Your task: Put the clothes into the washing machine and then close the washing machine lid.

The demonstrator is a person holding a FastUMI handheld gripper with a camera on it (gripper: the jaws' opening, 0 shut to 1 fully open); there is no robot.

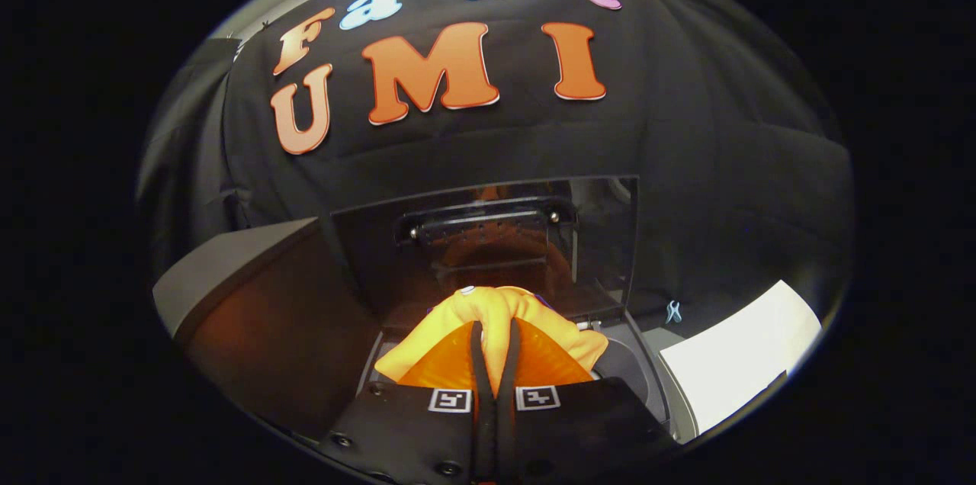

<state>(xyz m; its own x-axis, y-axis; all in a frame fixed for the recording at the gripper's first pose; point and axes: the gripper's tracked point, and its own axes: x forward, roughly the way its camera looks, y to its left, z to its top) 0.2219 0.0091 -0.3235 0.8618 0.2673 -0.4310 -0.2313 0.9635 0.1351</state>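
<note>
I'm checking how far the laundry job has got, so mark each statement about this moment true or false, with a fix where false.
1. The gripper is shut on the yellow garment. True: both fingers pinch a fold of it.
2. The washing machine lid is closed. False: it stands raised, upright behind the garment.
3. The yellow garment lies flat on the white sheet. False: it hangs bunched in the gripper, apart from the sheet.
4. The garment is held above the washing machine opening. True: the dark opening shows just beside and below it.
5. The raised lid is glossy and carries an orange reflection. True.
</note>
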